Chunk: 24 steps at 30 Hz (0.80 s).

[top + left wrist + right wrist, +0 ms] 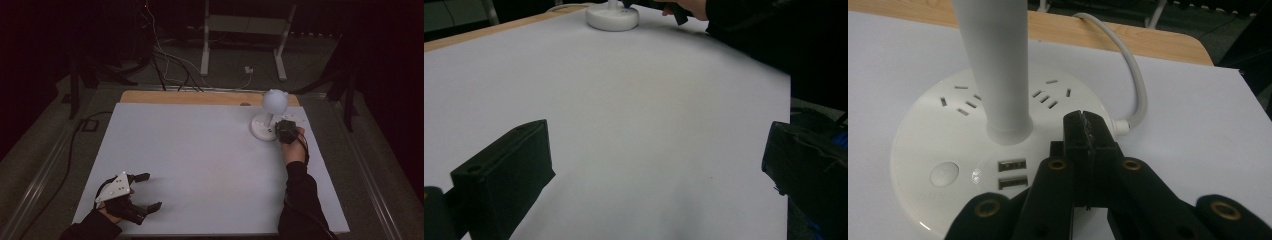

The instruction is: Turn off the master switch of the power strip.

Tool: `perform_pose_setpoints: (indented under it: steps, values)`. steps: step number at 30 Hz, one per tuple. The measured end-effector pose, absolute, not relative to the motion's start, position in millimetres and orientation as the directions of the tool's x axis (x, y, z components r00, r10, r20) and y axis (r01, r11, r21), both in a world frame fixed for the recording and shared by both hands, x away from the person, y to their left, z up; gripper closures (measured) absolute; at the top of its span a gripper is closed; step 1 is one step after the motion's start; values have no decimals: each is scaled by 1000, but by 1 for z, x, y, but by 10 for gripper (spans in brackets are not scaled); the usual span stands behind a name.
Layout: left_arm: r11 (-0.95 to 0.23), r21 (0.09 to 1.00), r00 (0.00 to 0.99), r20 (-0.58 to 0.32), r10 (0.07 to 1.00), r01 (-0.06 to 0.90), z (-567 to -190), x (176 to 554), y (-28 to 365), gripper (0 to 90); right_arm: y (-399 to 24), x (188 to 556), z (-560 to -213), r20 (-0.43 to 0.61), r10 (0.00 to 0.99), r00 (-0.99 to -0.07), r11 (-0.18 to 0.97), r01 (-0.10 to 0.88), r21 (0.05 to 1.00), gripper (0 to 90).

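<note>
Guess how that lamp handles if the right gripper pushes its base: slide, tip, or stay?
The lamp probably slides rather than tips on a low push: its round base is wide and flat. Pushed higher on the stem, it may tip, since the globe head sits on top. The cord looks stiff and might drag it sideways.

Lamp stem and globe cut off by top edge; right gripper mostly cropped.
</note>
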<state>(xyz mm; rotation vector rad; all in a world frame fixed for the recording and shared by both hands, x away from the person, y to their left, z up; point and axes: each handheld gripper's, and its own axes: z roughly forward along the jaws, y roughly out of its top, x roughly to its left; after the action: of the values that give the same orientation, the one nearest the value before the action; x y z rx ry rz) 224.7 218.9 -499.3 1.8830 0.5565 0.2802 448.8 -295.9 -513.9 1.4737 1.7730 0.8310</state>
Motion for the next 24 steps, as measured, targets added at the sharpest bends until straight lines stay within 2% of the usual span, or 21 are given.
perform_pose_setpoints:
  steps: [6, 16, 20, 24]
  values:
    - [-283, 927, 859, -74, 506, 247, -499, 226, 220, 4, -302, 442, -499, -39, 994, -103, 86, 509, 856, 894]
    - [-285, 927, 861, -72, 503, 244, -499, 225, 220, 4, -308, 430, -488, 5, 991, -137, 66, 508, 859, 800]
    - [-285, 927, 861, -72, 504, 244, -499, 225, 220, 4, -308, 426, -488, 14, 988, -153, 67, 508, 859, 735]
    - [-288, 927, 862, -70, 502, 242, -499, 225, 220, 4, -308, 419, -486, 22, 983, -184, 76, 506, 860, 536]
